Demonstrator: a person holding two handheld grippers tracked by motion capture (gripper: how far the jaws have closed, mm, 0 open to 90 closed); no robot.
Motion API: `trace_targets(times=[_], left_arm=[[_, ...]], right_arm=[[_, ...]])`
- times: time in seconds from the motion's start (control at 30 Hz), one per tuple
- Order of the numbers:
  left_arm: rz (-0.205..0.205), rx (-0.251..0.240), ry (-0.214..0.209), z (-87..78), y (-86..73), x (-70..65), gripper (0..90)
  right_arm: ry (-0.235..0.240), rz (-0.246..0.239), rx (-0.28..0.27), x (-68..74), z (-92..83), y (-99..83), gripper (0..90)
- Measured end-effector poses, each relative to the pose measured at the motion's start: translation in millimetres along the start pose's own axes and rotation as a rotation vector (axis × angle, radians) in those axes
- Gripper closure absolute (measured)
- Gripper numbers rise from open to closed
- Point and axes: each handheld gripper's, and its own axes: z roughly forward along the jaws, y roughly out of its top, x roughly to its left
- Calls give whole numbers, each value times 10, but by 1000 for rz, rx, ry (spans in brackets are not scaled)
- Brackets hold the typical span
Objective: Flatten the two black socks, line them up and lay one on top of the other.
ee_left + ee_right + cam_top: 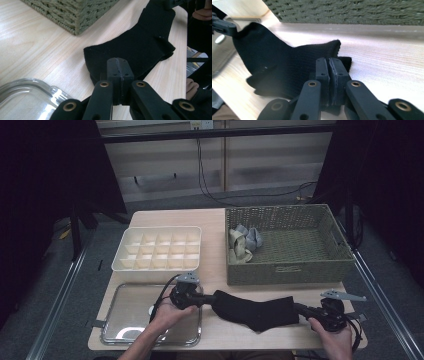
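A black sock (255,310) lies stretched along the near part of the wooden table (215,225). My left gripper (207,298) is shut on the sock's left end, and its jaws pinch the fabric edge (117,62) in the left gripper view. My right gripper (300,310) is shut on the sock's right end, with the cloth squeezed between its pads (330,62). The sock (140,42) runs from one gripper to the other, and its heel bulges toward the table's front edge. In the right gripper view the sock (274,60) reaches the other gripper (222,26) at the far left.
A woven green basket (290,267) stands at the back right with several pale rolled socks (245,242) in its left corner. A white tray with many small compartments (157,247) sits at the back left. A shiny flat tray (125,320) lies under my left hand.
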Motion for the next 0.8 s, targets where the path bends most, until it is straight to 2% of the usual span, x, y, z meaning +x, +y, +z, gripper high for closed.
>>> trace_targets(times=[0.07, 0.13, 0.17, 0.2, 0.23, 0.33, 0.37, 0.43, 0.63, 0.73, 0.8], left_arm=[[6, 0, 4, 5, -1, -7, 900], [-2, 8, -11, 31, -11, 6, 899], [-5, 17, -16, 53, -23, 15, 899], [-5, 22, -7, 86, -42, 16, 899], [-6, 40, -2, 107, -53, 20, 899], [-3, 84, -3, 145, -72, 24, 893], [-2, 76, -5, 166, -82, 20, 891], [1, 80, -2, 166, -81, 17, 888], [3, 102, 7, 162, -118, 2, 869], [5, 116, 17, 162, -125, -20, 823], [8, 111, 17, 153, -116, -37, 818]], right_arm=[[1, 3, -5, 10, -31, -4, 862], [-1, -5, 9, 9, -19, -15, 862], [-21, -23, 20, 2, -7, -11, 862], [-21, -23, 20, 2, -7, -11, 862], [-13, -18, 22, -8, -4, -5, 862], [-29, -17, 60, -27, 53, -26, 862], [-35, -17, 83, -37, 92, -41, 861], [-39, -14, 89, -50, 116, -34, 861], [-50, -29, 98, -75, 171, -8, 855], [-53, -41, 95, -82, 201, 12, 846], [-60, -56, 92, -85, 219, 28, 831]])
